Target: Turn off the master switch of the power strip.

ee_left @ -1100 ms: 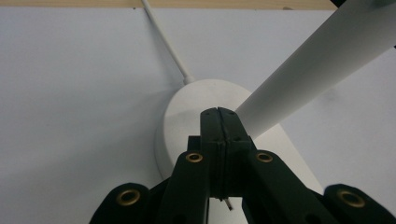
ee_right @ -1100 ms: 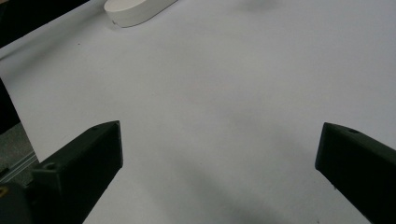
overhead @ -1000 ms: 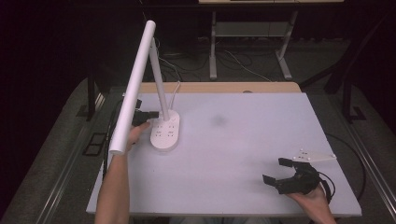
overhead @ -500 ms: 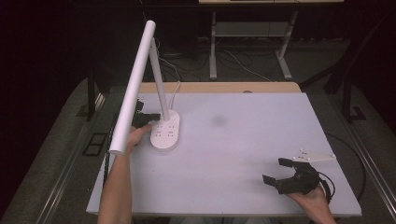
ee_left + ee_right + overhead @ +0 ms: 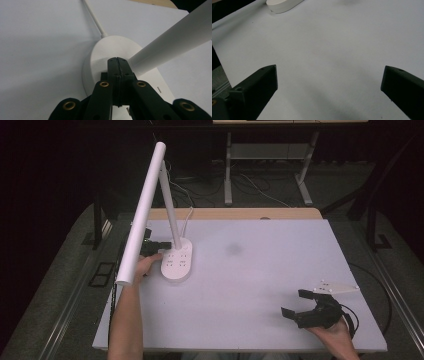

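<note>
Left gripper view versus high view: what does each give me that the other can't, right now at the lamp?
Left gripper view alone: the left gripper has its jaws pressed shut, tips against the lamp base by the stem.

High view alone: the whole lamp arm, the buttons on the base, and the right gripper open, resting near the table's front right corner.

Both: base, stem, cord, white tabletop.

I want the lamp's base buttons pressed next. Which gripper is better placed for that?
Probably the left gripper: its jaws are shut and sit right at the lamp base. The right gripper rests open at the table's near right corner, far from the lamp.
</note>
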Tool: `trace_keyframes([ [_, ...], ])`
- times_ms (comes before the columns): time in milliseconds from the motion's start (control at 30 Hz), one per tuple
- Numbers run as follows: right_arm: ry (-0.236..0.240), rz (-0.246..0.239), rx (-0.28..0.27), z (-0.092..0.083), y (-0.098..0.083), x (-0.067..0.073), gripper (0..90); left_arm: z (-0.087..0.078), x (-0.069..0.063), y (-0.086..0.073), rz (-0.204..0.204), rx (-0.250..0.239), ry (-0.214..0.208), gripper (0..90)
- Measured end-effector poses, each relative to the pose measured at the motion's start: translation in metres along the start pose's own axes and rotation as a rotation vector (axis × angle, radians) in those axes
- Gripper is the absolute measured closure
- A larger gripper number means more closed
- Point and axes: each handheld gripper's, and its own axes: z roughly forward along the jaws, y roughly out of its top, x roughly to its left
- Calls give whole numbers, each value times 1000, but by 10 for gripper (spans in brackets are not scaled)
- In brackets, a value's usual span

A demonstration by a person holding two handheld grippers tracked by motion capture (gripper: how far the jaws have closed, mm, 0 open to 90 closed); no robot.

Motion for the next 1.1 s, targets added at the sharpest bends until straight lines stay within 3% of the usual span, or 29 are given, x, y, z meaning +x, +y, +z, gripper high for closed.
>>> trace_keyframes([
  [200,1,0,8,0,0,2,3,0,-2,1,17,6,19,900],
  [400,1,-3,8,0,-1,2,3,0,0,0,-32,-20,40,900],
  [500,2,-3,7,0,-1,1,2,0,-1,0,-27,-20,46,900],
  [700,-4,1,7,0,-1,0,2,1,-12,1,62,1,116,900],
  [1100,-7,3,-1,-1,-1,-1,3,4,-25,0,170,19,215,900],
])
